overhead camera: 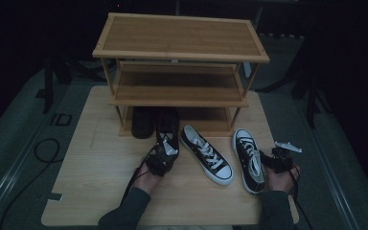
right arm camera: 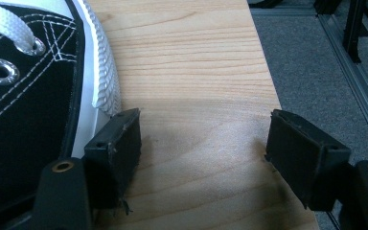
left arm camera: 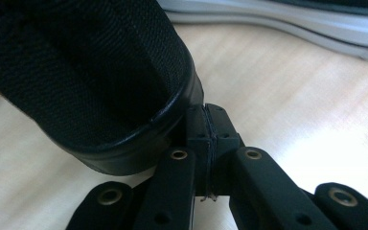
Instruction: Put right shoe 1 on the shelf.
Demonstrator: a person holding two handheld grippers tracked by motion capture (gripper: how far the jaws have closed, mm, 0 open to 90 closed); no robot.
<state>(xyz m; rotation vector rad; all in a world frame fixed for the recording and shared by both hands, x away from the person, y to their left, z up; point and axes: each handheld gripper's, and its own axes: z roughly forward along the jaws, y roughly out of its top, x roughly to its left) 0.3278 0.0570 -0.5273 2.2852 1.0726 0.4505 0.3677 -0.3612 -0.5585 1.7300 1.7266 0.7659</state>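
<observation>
Wooden table (right arm camera: 196, 72) edge nears open right gripper (right arm camera: 203, 143); left gripper (left arm camera: 210, 143) pinched shut, empty.

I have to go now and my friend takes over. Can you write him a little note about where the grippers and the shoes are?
Left gripper: shut, beside the heel of an all-black shoe at the rack's bottom shelf.
Right gripper: open, holding nothing, next to the right sneaker.
Done: another black shoe sits on the bottom shelf.
Left: two black-and-white sneakers, the other mid-table, lie on the table; probably they go on the rack too.
</observation>
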